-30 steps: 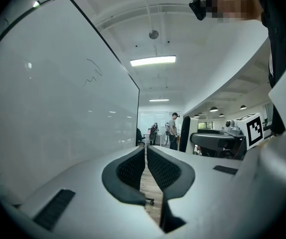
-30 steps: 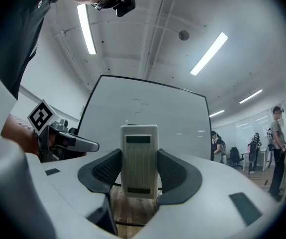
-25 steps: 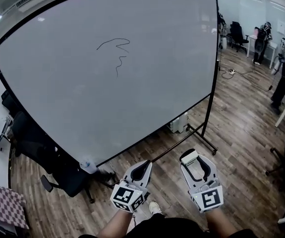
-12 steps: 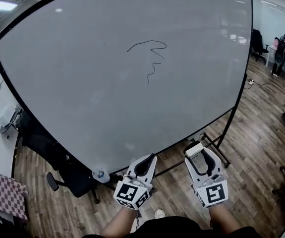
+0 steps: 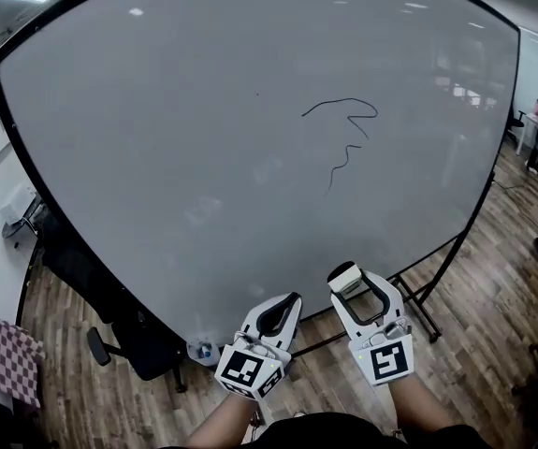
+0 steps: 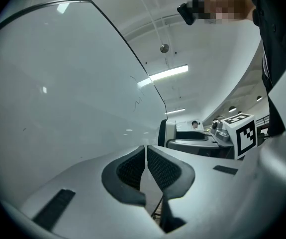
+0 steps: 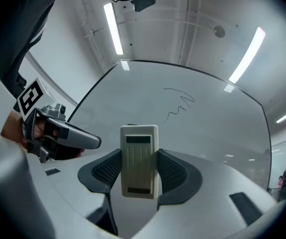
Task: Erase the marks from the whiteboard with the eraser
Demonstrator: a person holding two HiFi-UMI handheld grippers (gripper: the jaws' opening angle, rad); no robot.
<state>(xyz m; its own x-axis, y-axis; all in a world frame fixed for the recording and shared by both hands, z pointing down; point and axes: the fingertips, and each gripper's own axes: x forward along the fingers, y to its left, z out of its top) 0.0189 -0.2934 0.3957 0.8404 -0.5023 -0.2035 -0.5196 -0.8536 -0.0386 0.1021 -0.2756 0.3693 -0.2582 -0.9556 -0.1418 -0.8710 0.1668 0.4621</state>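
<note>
So, nearest the person, the left gripper (image 5: 283, 309) is pinched closed on nothing. The right gripper (image 5: 360, 288) clamps the one eraser (image 7: 139, 161), long axis running out along the jaws toward the whiteboard (image 5: 175, 157). The single scribble (image 5: 341, 134) sits higher up the board, pretty much straight above the right gripper, which is nearer to it but well apart from it.

Bright ceiling strip lights (image 7: 112, 28) glare softly on the whiteboard (image 5: 203, 157) (strong fisheye bending at edges); focus mostly sharp.
</note>
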